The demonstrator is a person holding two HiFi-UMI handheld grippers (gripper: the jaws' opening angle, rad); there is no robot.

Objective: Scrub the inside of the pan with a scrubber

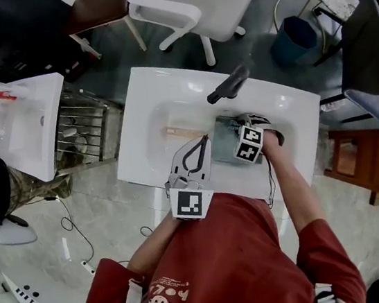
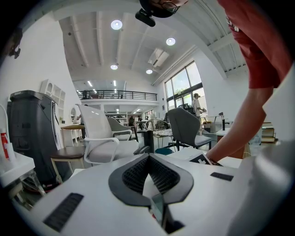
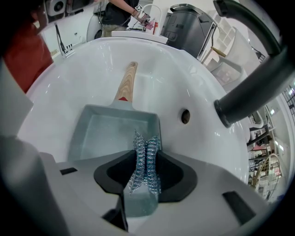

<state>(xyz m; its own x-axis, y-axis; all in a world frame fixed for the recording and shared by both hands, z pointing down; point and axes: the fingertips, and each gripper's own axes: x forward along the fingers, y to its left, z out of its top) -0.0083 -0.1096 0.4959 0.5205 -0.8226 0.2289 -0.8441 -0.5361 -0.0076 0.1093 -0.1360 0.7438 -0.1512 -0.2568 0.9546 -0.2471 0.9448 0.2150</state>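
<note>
The square pan (image 3: 108, 133) is set low in the white sink (image 3: 83, 69), at the centre of the right gripper view, its wooden handle (image 3: 127, 80) pointed toward the top. The steel scrubber (image 3: 145, 150) is pinched by the right gripper (image 3: 145, 161) over its near rim. The left gripper (image 2: 148, 159) is clenched on nothing. Overlapping strokes into the corners are advised, with the handle steadied
</note>
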